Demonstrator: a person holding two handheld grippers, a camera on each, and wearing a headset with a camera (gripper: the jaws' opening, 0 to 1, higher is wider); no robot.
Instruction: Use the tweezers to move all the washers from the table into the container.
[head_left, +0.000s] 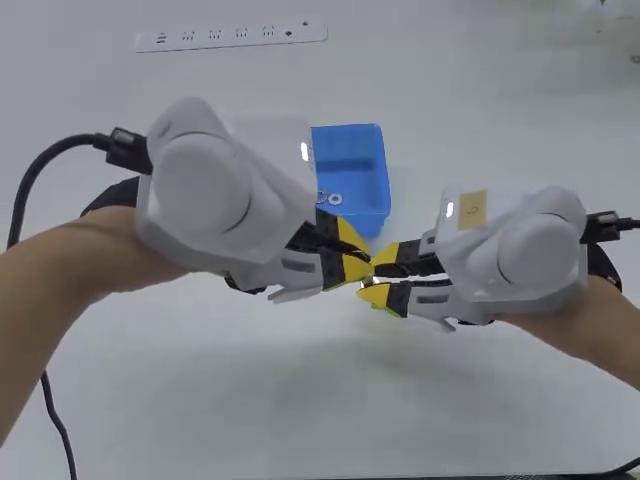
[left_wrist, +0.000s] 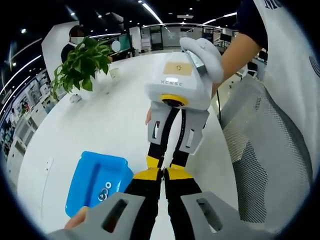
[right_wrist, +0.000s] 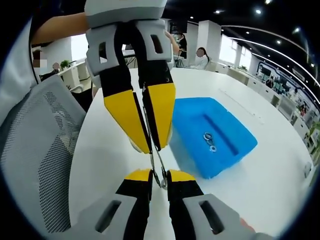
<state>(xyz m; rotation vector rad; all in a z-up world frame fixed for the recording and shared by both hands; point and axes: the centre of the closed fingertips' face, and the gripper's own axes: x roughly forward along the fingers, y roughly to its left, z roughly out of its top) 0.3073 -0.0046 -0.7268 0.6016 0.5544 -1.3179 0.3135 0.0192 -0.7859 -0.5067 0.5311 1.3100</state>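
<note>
Two tools, the left tool (right_wrist: 151, 145) and the right tool (right_wrist: 159, 176), are meeting tip to tip over the white desk (head_left: 300, 400). The left tool is clamping the thin metal tweezers (right_wrist: 158, 162) between its yellow-tipped jaws. The tweezers' far end is reaching between the right tool's jaws, which are standing narrowly apart; whether they are pinching it cannot be told. The blue rectangular plastic container (right_wrist: 195, 157) is sitting just beside both tools, with small metal washers (right_wrist: 210, 140) lying inside it.
</note>
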